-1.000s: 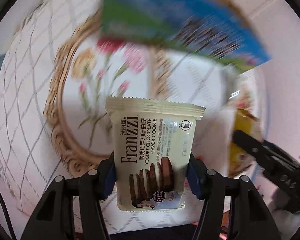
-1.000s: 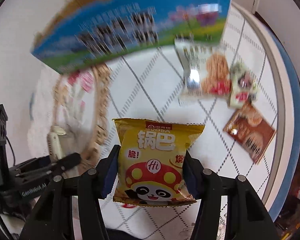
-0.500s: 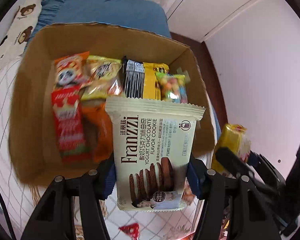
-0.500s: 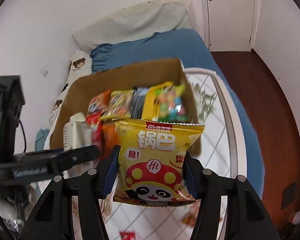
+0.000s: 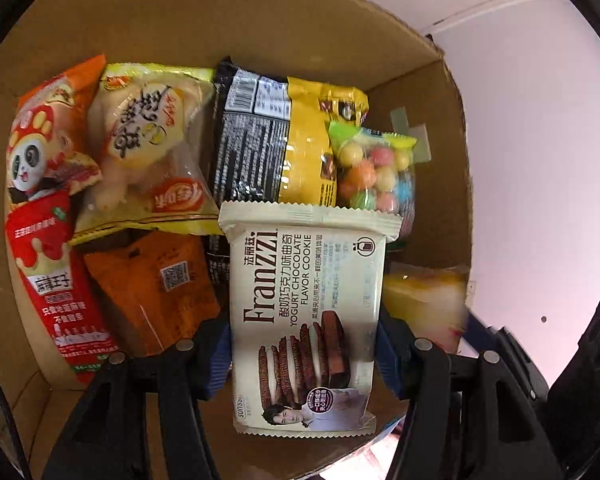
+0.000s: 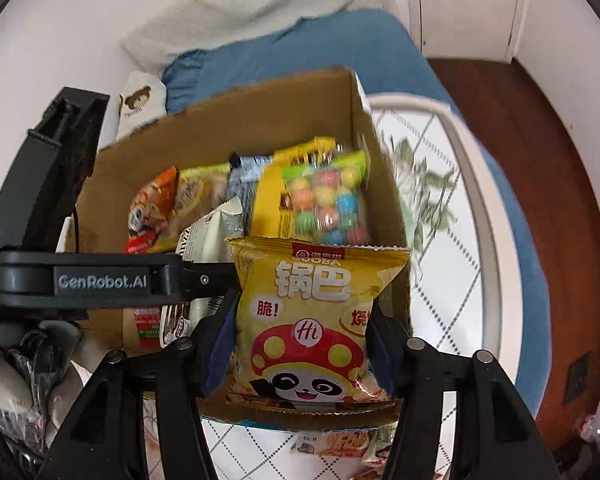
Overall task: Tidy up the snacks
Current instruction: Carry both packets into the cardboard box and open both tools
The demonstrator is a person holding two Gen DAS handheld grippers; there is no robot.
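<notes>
The cookie pack (image 5: 306,320) stands upright between the blue pads of the left tool (image 5: 304,354), clamped at its lower half, its long axis running away from the tool and its crimped top edge toward the far wall of the box (image 5: 228,12). It is a flat, cream, glossy film pouch with serrated ends, hanging over the near right part of the box. The crisps bag (image 6: 314,320), a puffy yellow foil pouch with a panda print, sits upright between the pads of the right tool (image 6: 300,354); those jaws are opening and the pads look just clear of its sides. It hangs over the near right corner of the box, crimped top toward the far wall. The box is plain brown corrugated cardboard, open-topped, packed along its far and left sides with snack packets: a clear bag of coloured balls (image 5: 374,172), a black-and-yellow pouch (image 5: 276,140), an orange pack (image 5: 152,284). The box rests on a worktop (image 6: 444,272) with a white, diamond-patterned cover.
</notes>
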